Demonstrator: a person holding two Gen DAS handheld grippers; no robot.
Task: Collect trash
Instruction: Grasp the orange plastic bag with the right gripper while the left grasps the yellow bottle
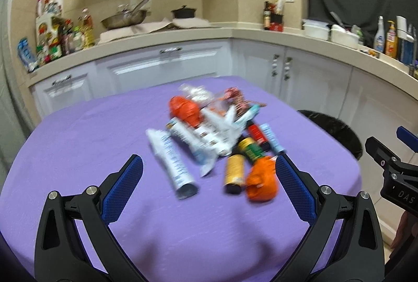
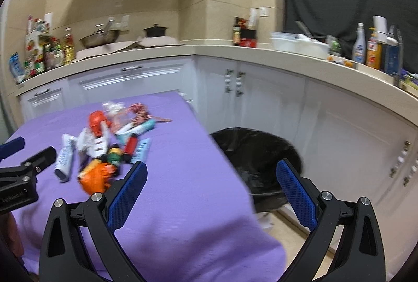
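Note:
A pile of trash point(image 1: 216, 135) lies on the purple tablecloth point(image 1: 104, 130): white tubes, orange crumpled wrappers, small bottles, a yellow tube. My left gripper point(image 1: 209, 164) is open and empty just in front of the pile, with a white tube point(image 1: 172, 162) and an orange wrapper point(image 1: 261, 182) between its fingers' span. My right gripper point(image 2: 209, 169) is open and empty over the table's right edge, to the right of the pile point(image 2: 104, 146). A bin lined with a black bag point(image 2: 258, 162) stands on the floor right of the table; it also shows in the left wrist view point(image 1: 334, 130).
White kitchen cabinets point(image 2: 261, 104) and a beige counter point(image 1: 183, 34) curve behind the table, holding bottles, a wok, a pot and white containers. The right gripper's body point(image 1: 392, 172) shows at the right edge of the left wrist view. The floor point(image 2: 287, 224) is beige tile.

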